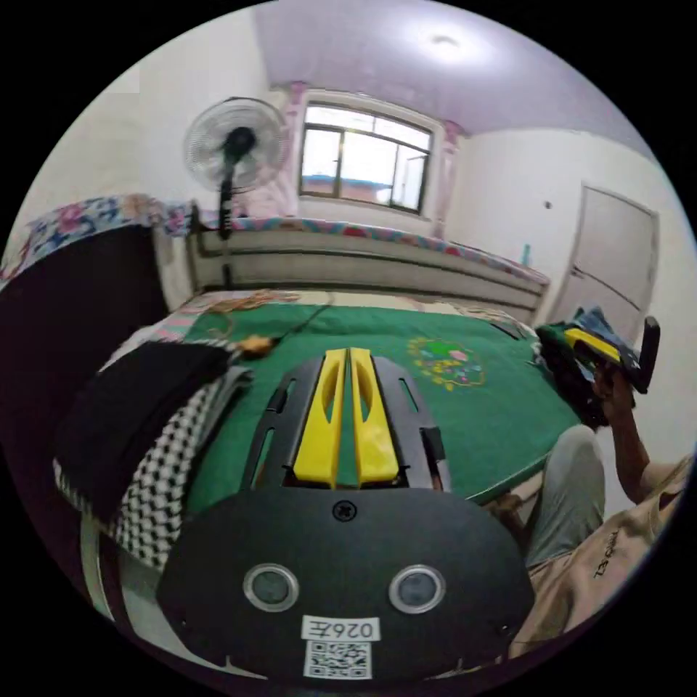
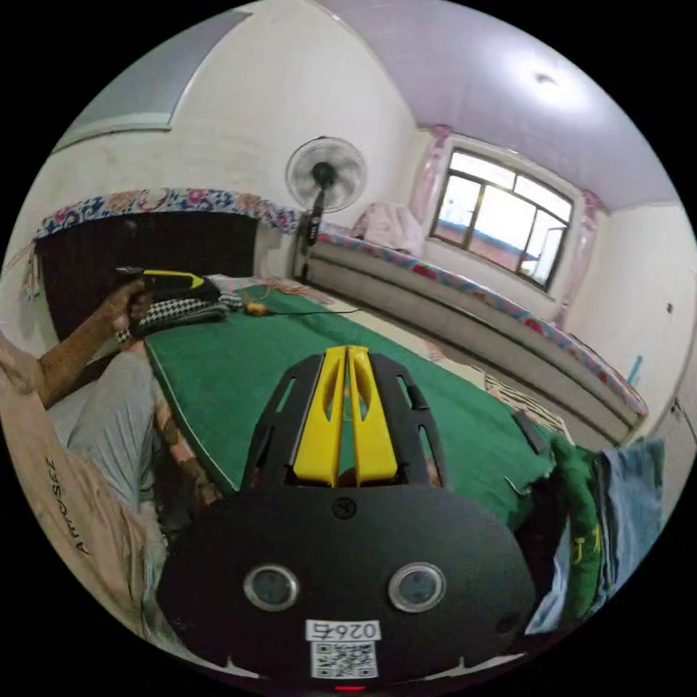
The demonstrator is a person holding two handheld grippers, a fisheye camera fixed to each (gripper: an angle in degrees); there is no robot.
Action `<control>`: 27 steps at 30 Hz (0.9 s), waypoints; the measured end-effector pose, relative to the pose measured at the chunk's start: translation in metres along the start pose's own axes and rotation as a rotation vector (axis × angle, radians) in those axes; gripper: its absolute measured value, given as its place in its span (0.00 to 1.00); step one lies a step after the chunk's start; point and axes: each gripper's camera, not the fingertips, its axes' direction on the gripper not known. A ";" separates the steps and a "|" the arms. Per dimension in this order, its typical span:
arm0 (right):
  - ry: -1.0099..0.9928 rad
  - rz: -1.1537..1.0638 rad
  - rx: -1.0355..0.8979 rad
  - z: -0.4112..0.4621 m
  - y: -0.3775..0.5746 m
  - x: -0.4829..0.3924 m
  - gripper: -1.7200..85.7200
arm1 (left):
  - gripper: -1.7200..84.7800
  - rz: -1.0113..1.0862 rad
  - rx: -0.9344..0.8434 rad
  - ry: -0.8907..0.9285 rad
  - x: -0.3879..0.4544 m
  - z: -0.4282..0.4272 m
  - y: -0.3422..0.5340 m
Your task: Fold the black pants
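Left gripper (image 1: pixel 347 359) jaws pressed together, nothing between them, hanging over the green worktop (image 1: pixel 479 428). Right gripper (image 2: pixel 347 357) same: jaws together, holding nothing, also over the green cloth.

Black pants (image 1: pixel 138 414) at 9 o'clock in the left gripper view, folded flat on top of a checkered garment (image 1: pixel 170 472) at the worktop's edge. Same stack at 10 o'clock in the right gripper view, right beside the other gripper there. Looks already folded, so likely between garments; could not confirm whether more folds are due.

Pile of other clothes (image 2: pixel 602 508) at 4 o'clock in the right gripper view, green and blue, off the worktop's far end.

If the fold needs tidying: open left jaws first, come in low at the stack's near edge, pinch the black layer only, not the checkered one beneath. Keep right gripper free to pin the opposite edge. Orange cable (image 1: pixel 254 345) near the stack at 10 o'clock, worth avoiding. Fan (image 1: pixel 234 145) and window (image 1: pixel 367 156) behind, irrelevant.
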 end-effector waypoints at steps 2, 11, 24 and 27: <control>-0.068 -0.097 -0.038 0.053 -0.032 -0.049 0.01 | 0.12 -0.117 0.029 -0.187 -0.063 -0.046 0.012; -0.521 -0.211 -0.212 0.312 -0.176 -0.257 0.06 | 0.25 -0.521 0.097 -0.545 -0.277 -0.179 0.031; -0.697 -0.039 -0.418 0.612 -0.282 -0.411 0.12 | 0.18 -0.596 0.090 -0.412 -0.392 -0.244 -0.031; -0.698 -0.048 -0.435 0.642 -0.284 -0.432 0.10 | 0.16 -0.552 0.140 -0.459 -0.395 -0.271 -0.047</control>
